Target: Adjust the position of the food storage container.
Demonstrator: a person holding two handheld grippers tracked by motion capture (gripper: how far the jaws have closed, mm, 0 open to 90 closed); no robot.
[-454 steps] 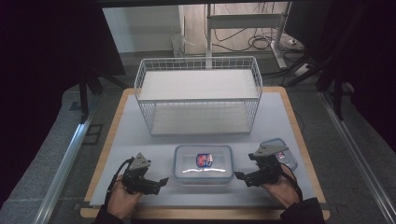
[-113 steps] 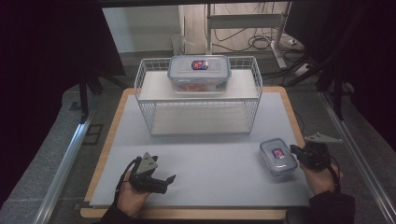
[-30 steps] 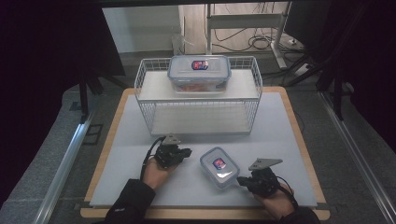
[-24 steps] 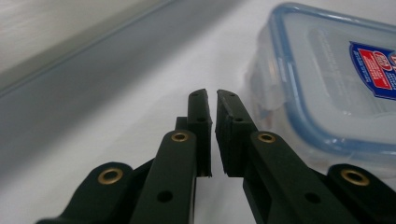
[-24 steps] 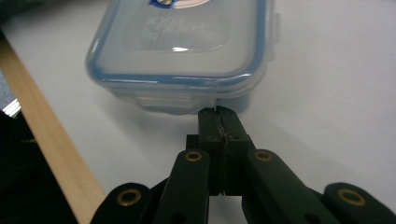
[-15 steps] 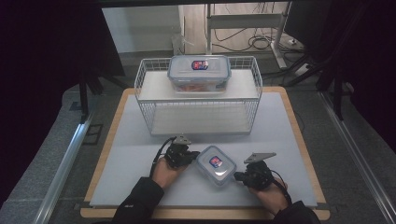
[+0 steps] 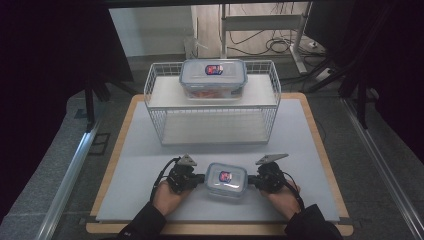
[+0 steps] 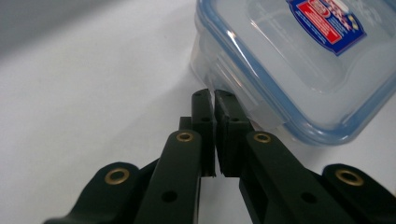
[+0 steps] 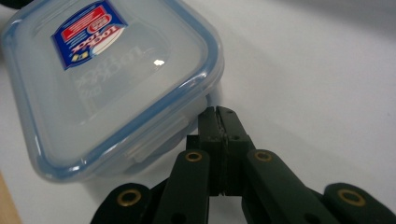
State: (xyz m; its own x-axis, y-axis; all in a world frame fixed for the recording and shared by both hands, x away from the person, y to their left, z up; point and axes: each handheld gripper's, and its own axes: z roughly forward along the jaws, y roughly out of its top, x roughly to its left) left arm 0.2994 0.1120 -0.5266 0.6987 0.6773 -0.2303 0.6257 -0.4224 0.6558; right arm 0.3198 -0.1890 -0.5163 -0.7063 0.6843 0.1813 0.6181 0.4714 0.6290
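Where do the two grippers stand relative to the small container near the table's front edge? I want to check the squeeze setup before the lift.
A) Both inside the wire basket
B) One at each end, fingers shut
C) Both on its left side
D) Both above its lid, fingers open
B: the left gripper and right gripper flank the small container, fingers shut, tips at its sides.

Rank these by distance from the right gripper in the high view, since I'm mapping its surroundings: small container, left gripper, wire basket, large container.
1. Small container, right beside the right gripper, toward the centre.
2. Left gripper, on the container's other side.
3. Wire basket, mid-table.
4. Large container, on the basket's top shelf at the back.
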